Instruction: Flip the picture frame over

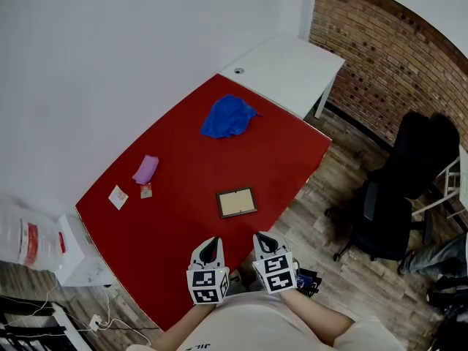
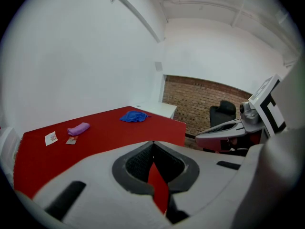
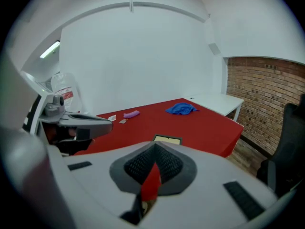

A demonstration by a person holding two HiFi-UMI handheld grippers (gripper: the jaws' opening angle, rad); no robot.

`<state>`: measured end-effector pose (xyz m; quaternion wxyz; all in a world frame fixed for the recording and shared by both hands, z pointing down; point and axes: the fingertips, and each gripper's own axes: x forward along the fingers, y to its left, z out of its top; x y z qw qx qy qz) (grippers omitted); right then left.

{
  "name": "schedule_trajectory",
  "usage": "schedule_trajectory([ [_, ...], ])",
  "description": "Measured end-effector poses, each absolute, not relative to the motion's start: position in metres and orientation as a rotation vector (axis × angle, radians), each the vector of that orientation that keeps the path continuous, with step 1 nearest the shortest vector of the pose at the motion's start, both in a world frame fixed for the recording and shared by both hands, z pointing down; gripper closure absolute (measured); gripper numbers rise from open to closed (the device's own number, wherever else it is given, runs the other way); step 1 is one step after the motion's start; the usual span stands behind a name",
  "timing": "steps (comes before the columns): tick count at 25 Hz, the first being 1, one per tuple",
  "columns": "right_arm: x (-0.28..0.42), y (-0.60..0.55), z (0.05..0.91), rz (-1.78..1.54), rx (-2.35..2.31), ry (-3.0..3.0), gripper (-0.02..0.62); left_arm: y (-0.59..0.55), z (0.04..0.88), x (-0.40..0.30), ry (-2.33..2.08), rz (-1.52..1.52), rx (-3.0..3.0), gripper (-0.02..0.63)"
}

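**Both tools closed and empty at the counter's near edge, frame lying ahead of them**

The left tool [image 1: 211, 243] and the right tool [image 1: 262, 238] hang side by side above the near edge of the red counter [image 1: 183, 225], a little apart and both tilted down. In each gripper view the jaws meet tip to tip with nothing between them, and only the red surface shows through the slot behind the pads. Neither tool touches anything on the counter.

The picture frame [image 1: 236, 202] lies flat on the counter just ahead of the tools, in line with the gap between them and slightly nearer the right one. It has a dark border and a pale tan panel facing up. The right gripper view shows it directly beyond that tool's closed tips [image 3: 167, 139], while the left gripper view does not show it.

Farther ahead, well beyond the frame, a crumpled blue cloth [image 1: 228, 115] sits near the counter's far end. Ahead and to the left of the left tool lie a purple soft item [image 1: 145, 169], a small packet [image 1: 146, 190] and a white card [image 1: 118, 197], close together. Past the counter's far corner stands a white desk [image 1: 292, 68] against a brick wall [image 1: 380, 57]. A black office chair [image 1: 398, 189] stands on the wooden floor to the right of the right tool.
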<state>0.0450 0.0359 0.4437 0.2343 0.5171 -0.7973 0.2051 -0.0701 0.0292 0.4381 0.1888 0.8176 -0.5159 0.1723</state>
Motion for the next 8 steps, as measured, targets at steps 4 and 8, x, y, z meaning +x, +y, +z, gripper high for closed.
schedule_trajectory([
  [4, 0.0471, 0.038, 0.4446, 0.565, 1.422, -2.188, 0.591, 0.0308, 0.4363, -0.07, -1.45, 0.483, 2.302, 0.6],
  [8, 0.0464, 0.0389, 0.4451, 0.576, 1.426, -2.191, 0.592, 0.0321, 0.4374, -0.0719, -1.452, 0.483, 2.298, 0.6],
])
